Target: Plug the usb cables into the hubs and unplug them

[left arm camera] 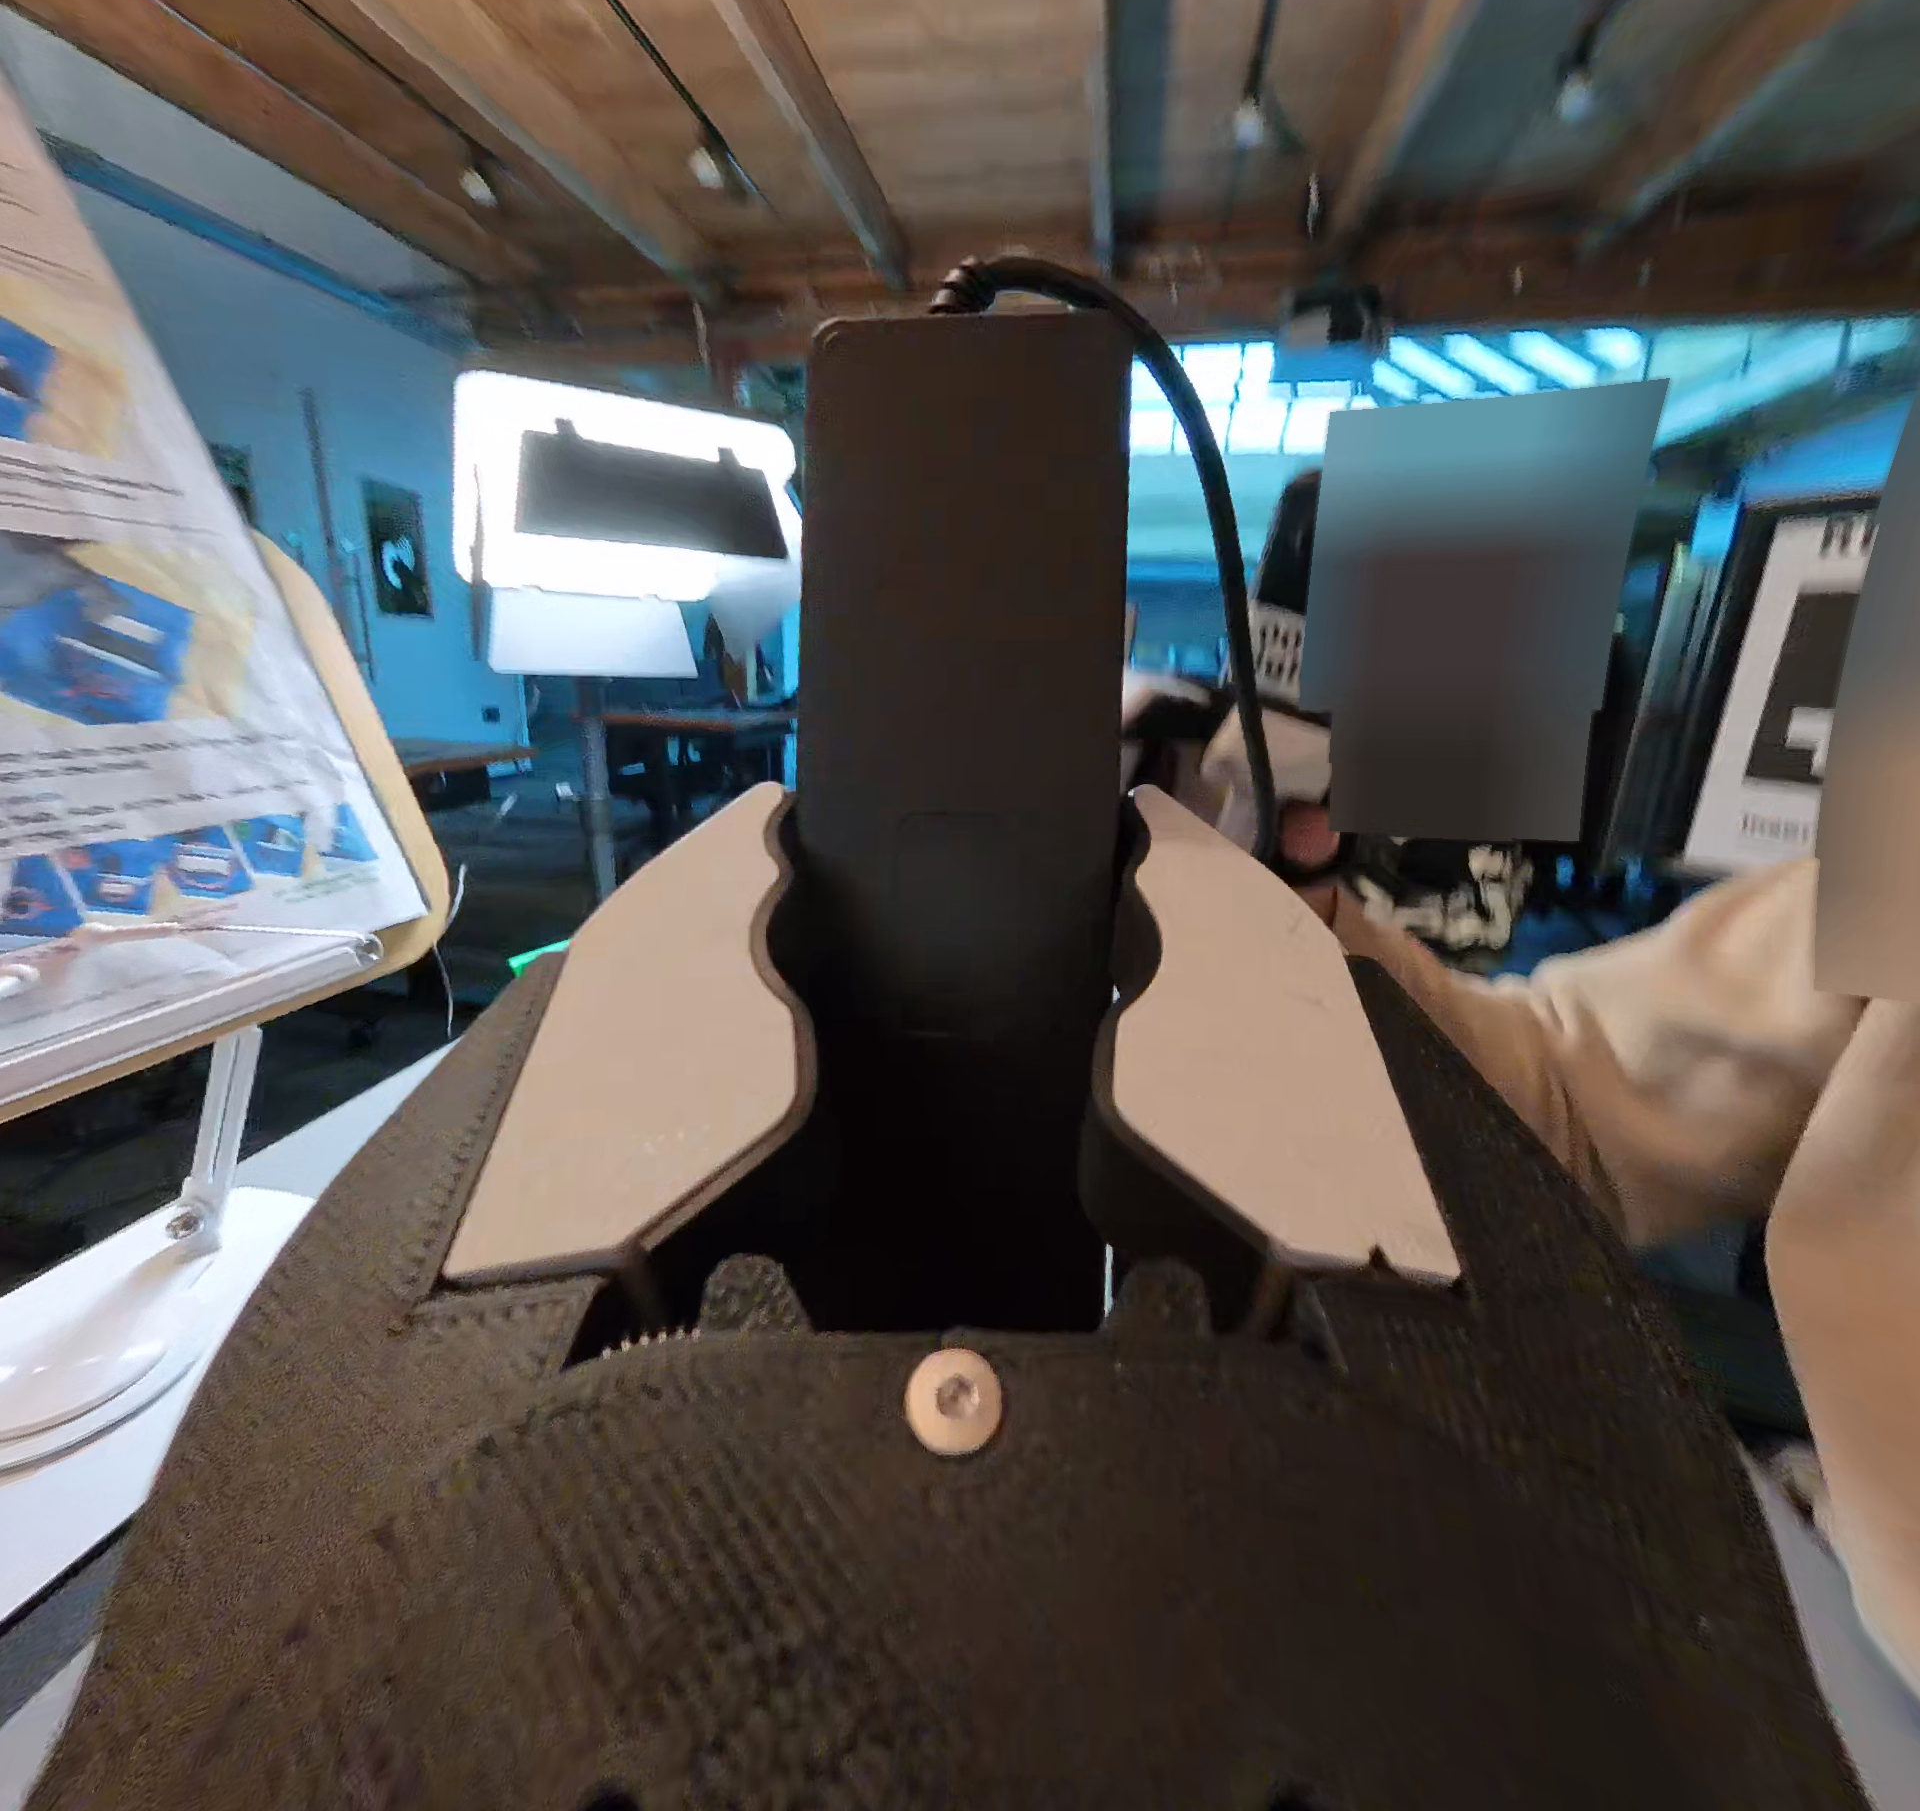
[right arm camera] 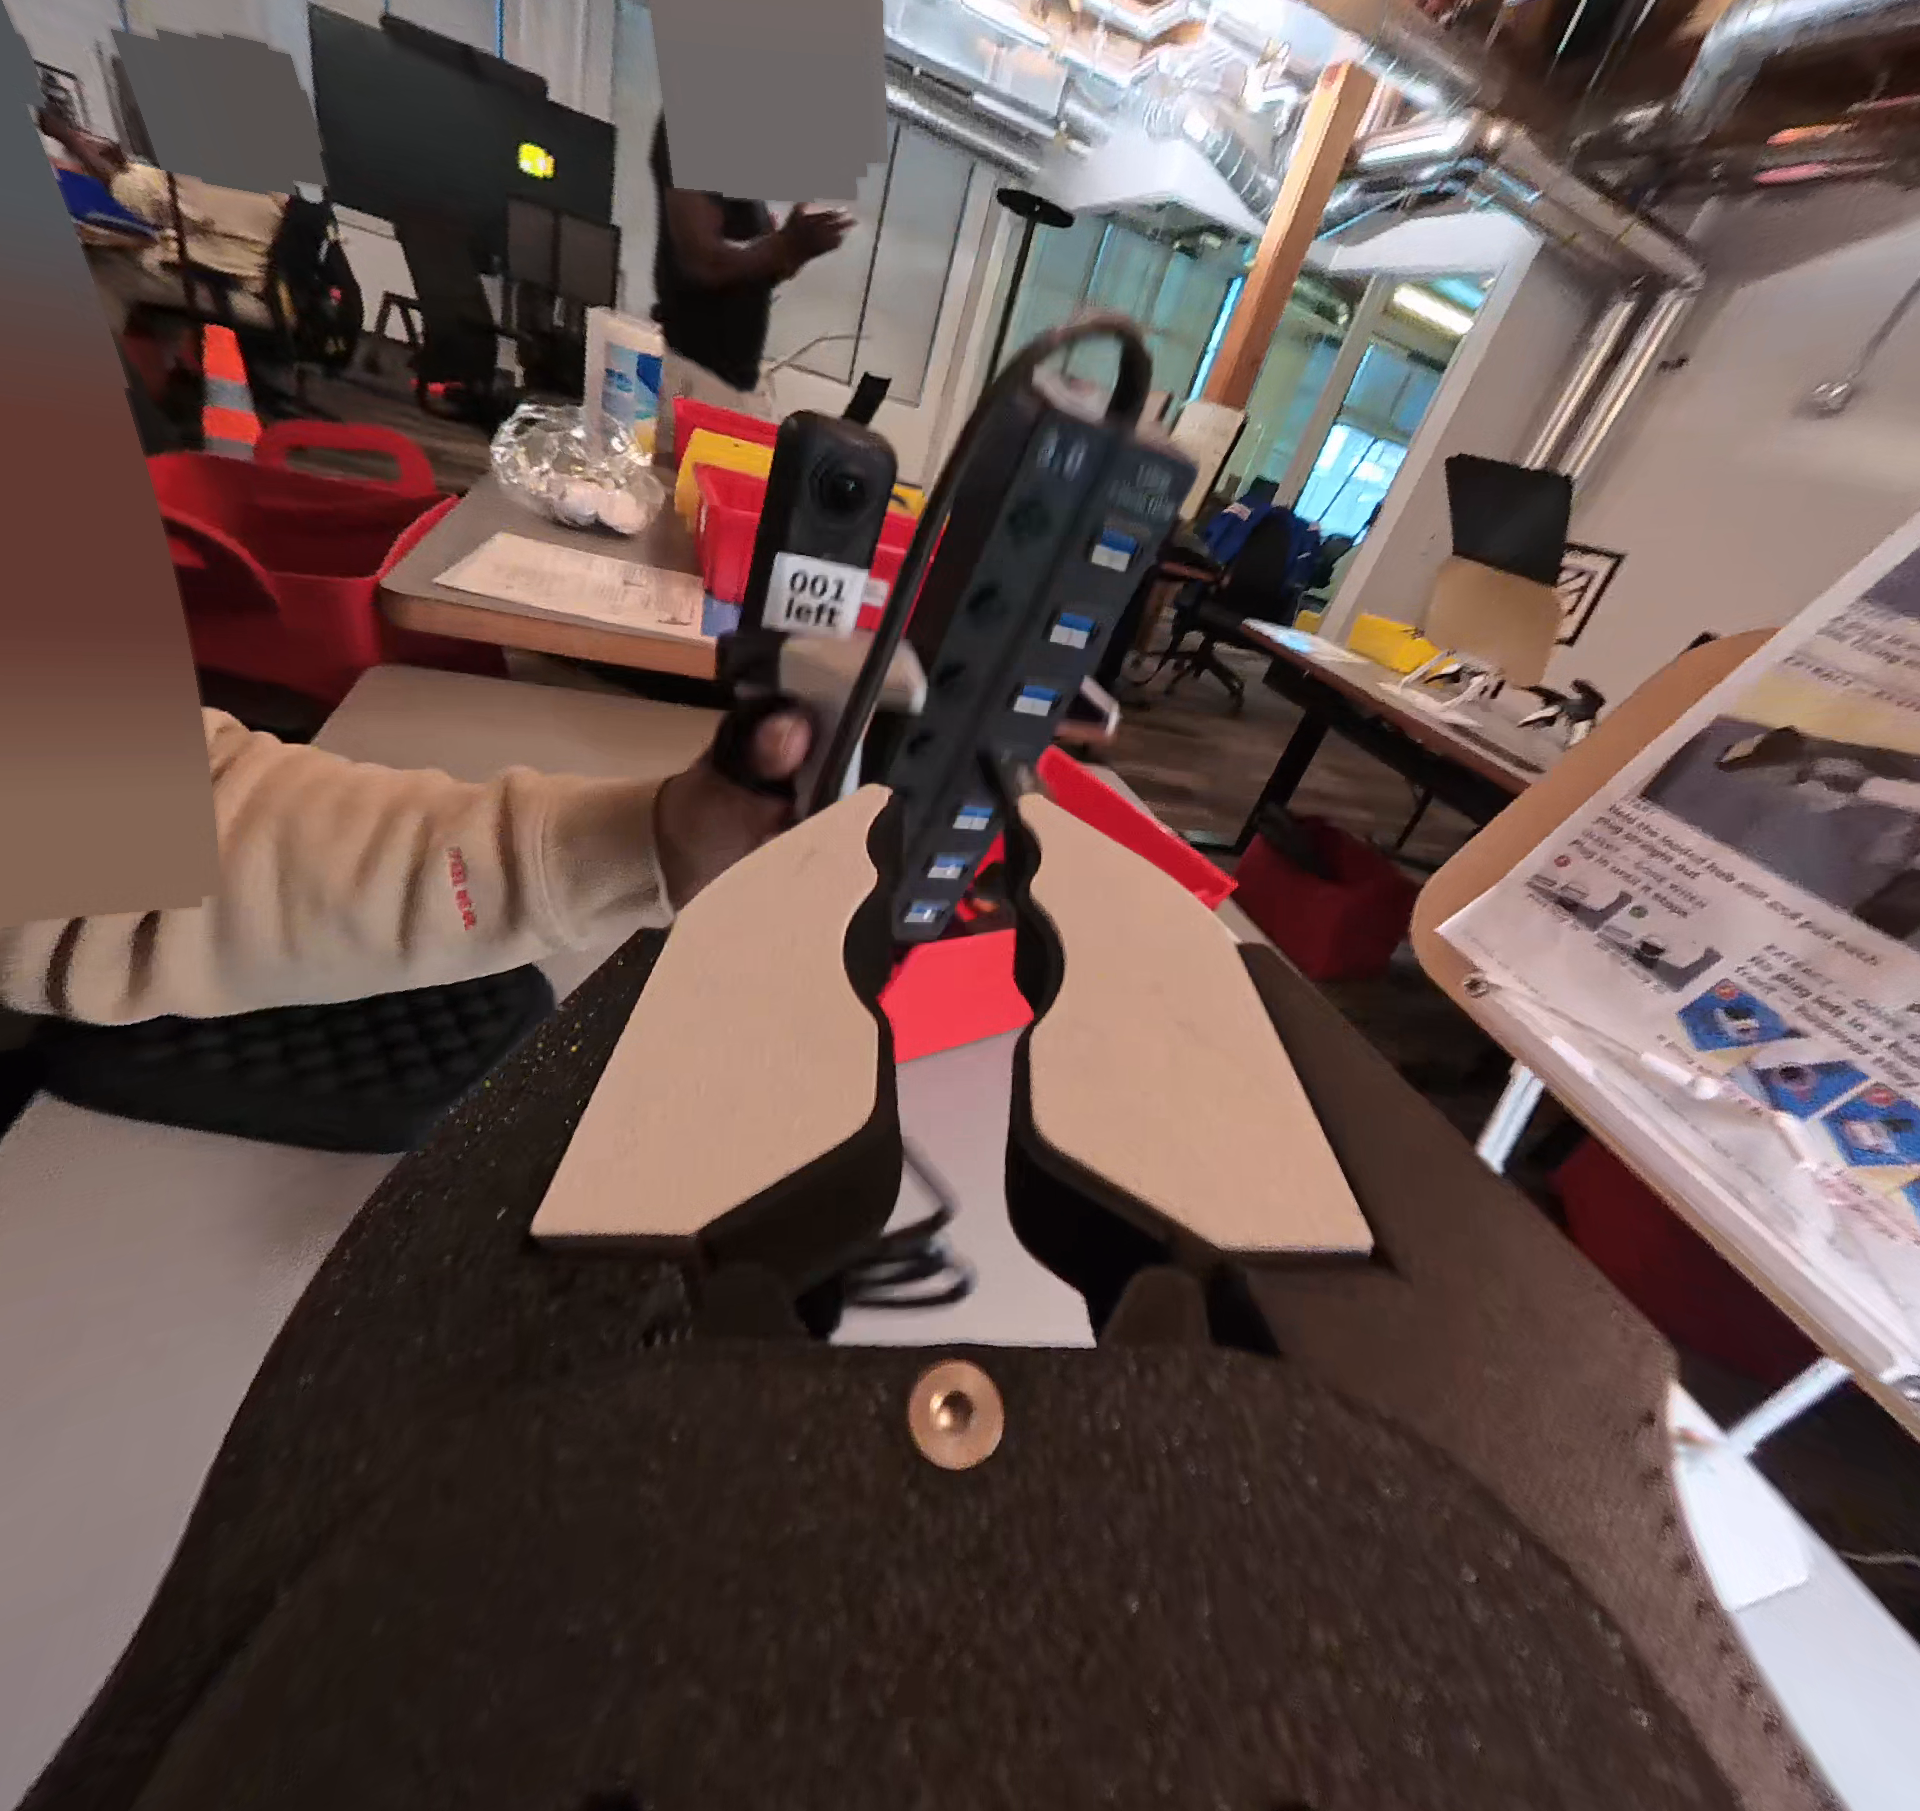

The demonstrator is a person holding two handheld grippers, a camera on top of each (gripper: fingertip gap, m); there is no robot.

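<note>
The left gripper [left arm camera: 956, 816] fingers clamp the hub [left arm camera: 961, 618] upright; the right gripper [right arm camera: 951, 805], fingers apparently pinching a plug near the hub's lower ports, should move it straight.

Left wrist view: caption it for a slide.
Left gripper clamps a black hub upright, its cable arcing right.

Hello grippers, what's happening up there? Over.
Left gripper shut on long black USB hub, held upright. Right gripper near hub's blue ports, grip unclear. No plug visibly in the ports.
</note>
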